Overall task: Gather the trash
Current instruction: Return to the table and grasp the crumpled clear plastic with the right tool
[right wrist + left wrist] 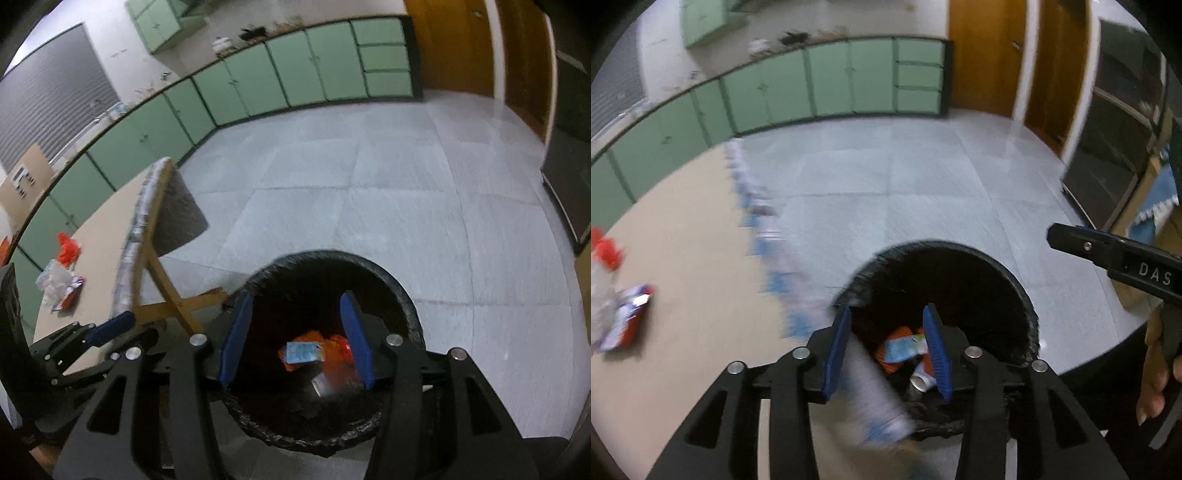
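Note:
My left gripper [886, 310] hangs open over a black trash bin [960, 247]. A blurred clear plastic bottle [875, 395] with a blue label lies loose beside its left pad, over the bin's near rim. Inside the bin are a blue-white packet [905, 345], orange wrappers and a can [921, 382]. My right gripper [297, 295] is open and empty above the same bin [332, 256], with the packet [303, 350] showing between its fingers. On the beige table [683, 258] lie a red-white wrapper [631, 317] and crumpled clear plastic [602, 284] with a red cap.
The table [103, 221] stands left of the bin on wooden legs [166, 280], its edge wrapped in plastic. Green cabinets [258, 81] line the far wall and a wooden door [982, 55] is at the back right. Pale tiled floor [406, 184] spreads beyond the bin.

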`<state>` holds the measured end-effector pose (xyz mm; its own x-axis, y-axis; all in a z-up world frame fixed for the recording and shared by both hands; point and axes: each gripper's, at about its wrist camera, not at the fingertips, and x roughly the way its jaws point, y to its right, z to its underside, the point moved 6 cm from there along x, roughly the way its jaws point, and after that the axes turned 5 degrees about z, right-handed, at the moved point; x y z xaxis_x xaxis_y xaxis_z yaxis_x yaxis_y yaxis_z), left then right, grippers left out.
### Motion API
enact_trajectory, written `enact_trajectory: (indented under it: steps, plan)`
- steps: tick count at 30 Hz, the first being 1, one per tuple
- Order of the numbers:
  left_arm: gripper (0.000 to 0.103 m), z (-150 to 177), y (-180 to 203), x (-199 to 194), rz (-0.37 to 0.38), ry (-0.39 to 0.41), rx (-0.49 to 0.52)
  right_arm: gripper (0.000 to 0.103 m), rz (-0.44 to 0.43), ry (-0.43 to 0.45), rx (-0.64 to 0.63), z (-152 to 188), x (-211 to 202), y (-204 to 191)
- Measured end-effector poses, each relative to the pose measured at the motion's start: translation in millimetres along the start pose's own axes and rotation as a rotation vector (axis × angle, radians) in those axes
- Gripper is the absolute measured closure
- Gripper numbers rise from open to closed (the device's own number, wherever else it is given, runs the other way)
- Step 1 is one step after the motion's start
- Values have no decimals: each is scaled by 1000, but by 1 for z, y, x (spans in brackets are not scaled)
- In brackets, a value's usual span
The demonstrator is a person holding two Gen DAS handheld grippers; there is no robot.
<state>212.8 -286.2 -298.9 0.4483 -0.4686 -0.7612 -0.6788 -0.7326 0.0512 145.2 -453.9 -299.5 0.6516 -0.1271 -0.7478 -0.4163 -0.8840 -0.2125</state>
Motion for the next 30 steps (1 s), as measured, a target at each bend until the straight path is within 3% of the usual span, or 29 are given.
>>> enact_trajectory:
  steps: [8,13,20,30]
  plan:
    - [57,22,-105,-100,-238,178,-173,53,-143,58,-217,-3,-22,-123]
    - [54,44,-175,-150,-367,228,-272,54,-228,50,-301,2,-19,-194]
    - [54,63,-239,-172,-428,254,-356,54,-304,53,-388,3,-17,-274]
    - [54,77,-282,-171,-431,275,-388,54,-344,50,-464,4,2,-350]
